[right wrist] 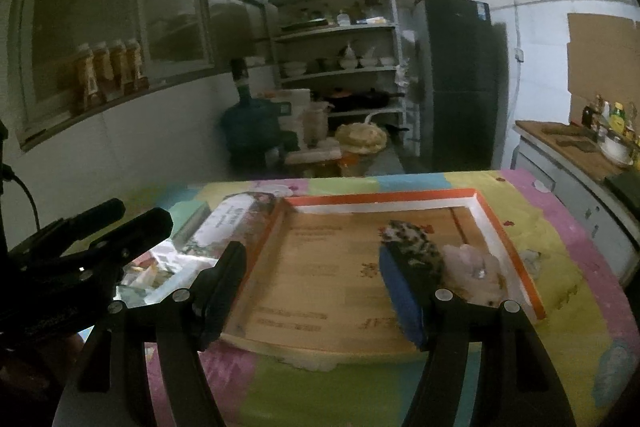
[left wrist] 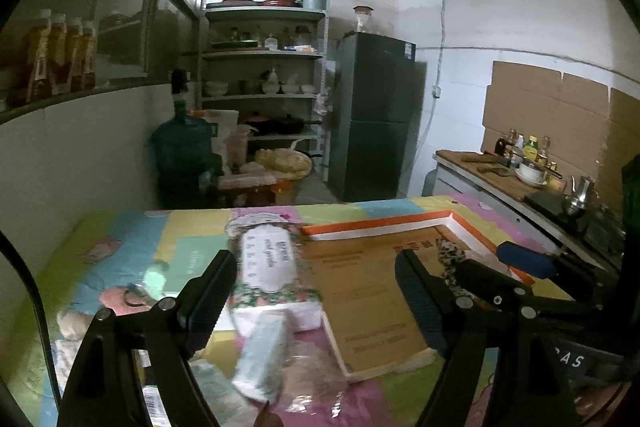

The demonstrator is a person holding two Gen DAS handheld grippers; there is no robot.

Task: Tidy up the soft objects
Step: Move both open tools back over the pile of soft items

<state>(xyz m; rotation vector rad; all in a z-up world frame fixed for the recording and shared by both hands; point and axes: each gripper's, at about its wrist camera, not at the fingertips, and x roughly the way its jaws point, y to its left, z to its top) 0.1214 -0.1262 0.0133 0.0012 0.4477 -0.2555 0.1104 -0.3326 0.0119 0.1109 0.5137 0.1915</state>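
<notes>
My left gripper (left wrist: 316,263) is open above the table, with nothing pressed between its pads. Below it lie a floral tissue pack (left wrist: 268,267), a white pack (left wrist: 280,315) and a blurred pale blue pack (left wrist: 264,355). My right gripper (right wrist: 312,253) is open over an orange-rimmed tray (right wrist: 400,197). Inside the tray, a leopard-print soft thing (right wrist: 412,243) and pale pink soft pieces (right wrist: 472,263) lie just past the blue-padded right finger. Each wrist view shows the other gripper: the right gripper (left wrist: 486,261) and the left gripper (right wrist: 140,215).
A colourful patchwork cloth (right wrist: 560,227) covers the table. Beyond it stand a shelf of dishes (left wrist: 260,55), a dark fridge (left wrist: 376,115) and a water jug (left wrist: 184,147). A counter with bottles and a bowl (left wrist: 528,171) runs along the right. More small packs lie at the table's near left (left wrist: 72,323).
</notes>
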